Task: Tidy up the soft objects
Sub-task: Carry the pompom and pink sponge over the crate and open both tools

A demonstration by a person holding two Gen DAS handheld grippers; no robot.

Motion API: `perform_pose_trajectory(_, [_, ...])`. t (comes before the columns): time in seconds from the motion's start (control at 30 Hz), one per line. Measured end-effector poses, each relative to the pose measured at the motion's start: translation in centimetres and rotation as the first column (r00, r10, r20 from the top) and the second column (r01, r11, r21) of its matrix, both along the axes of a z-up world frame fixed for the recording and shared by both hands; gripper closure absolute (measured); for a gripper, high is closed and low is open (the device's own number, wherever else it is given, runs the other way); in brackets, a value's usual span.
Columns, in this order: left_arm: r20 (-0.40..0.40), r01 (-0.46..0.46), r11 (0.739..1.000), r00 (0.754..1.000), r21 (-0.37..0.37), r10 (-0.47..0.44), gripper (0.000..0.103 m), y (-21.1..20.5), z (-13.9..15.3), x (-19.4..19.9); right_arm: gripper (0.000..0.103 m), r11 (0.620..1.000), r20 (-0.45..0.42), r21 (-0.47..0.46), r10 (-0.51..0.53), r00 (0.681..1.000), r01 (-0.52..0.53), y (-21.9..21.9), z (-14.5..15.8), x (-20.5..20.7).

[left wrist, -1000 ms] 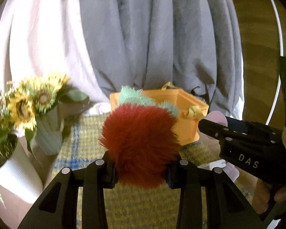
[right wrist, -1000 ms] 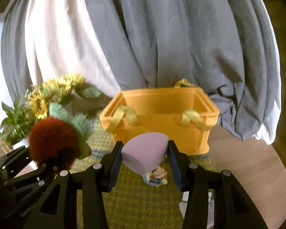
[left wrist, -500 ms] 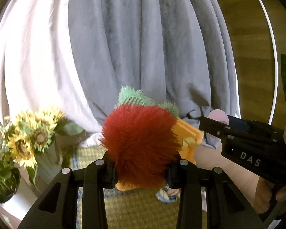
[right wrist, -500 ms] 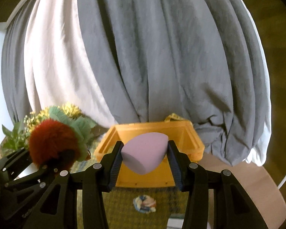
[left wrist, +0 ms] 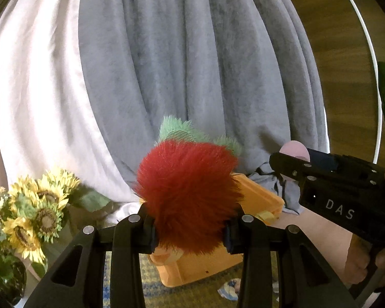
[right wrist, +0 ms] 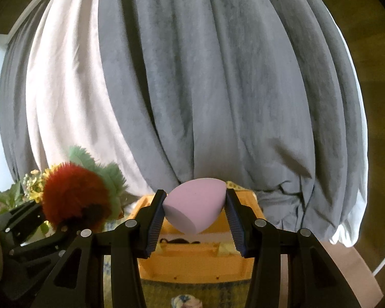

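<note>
Right gripper (left wrist: 295, 164) body reads "DAS", perhaps part-hidden

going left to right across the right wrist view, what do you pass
sunflowers → red fluffy pompom held in the left tool → pink egg-shaped sponge held in the right tool, with the orange bin behind it → bare wooden tabletop

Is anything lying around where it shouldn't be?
Yes, one thing. A small blue and white bundle lies loose on the yellow mat in front of the orange box, not inside it. What it is I cannot tell. The red pompom and pink sponge are safely gripped.
</note>
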State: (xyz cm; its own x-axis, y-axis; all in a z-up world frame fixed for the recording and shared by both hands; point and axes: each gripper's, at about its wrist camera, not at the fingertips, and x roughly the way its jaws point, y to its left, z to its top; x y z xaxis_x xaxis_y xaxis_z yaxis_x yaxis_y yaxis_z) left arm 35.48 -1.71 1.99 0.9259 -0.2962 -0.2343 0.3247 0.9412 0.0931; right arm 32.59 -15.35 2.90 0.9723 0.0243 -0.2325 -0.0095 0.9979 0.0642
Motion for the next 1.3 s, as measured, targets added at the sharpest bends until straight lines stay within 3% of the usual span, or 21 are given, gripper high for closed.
perform_pose_trajectory(0.53, [-0.062,-0.006,0.999,0.998,0.047,0.009,0.066,-1.5,-1.7,7.3,0.056,1.000,-0.057,0.006,-0.010,0.998,0.010,-1.4,-1.2,7.0])
perform_pose_trajectory(0.87, [-0.161,0.016,0.995,0.987,0.099,0.000,0.066,-2.6,-4.3,12.7,0.056,1.000,-0.150,0.022,-0.014,0.989,0.017,-2.6,-3.9,12.3])
perform_pose_trajectory(1.03, [-0.247,0.042,0.989,0.969,0.144,-0.005,0.065,-3.6,-5.8,15.2,0.055,0.999,-0.219,0.029,-0.017,0.976,0.023,-3.2,-5.3,14.7])
perform_pose_trajectory(1.17, [-0.299,0.059,0.986,0.954,0.154,-0.010,0.059,-4.2,-6.8,16.8,0.055,0.999,-0.256,0.015,-0.029,0.966,0.034,-3.4,-6.1,16.1])
perform_pose_trajectory(1.27, [-0.330,0.062,0.988,0.944,0.141,-0.013,0.043,-4.1,-7.3,17.6,0.052,0.999,-0.282,0.008,-0.029,0.959,0.033,-3.6,-6.6,17.0])
perform_pose_trajectory(1.3, [-0.329,0.058,0.988,0.944,0.140,-0.009,0.043,-4.2,-7.3,17.5,0.047,0.999,-0.291,0.005,-0.031,0.956,0.034,-3.6,-6.7,17.2])
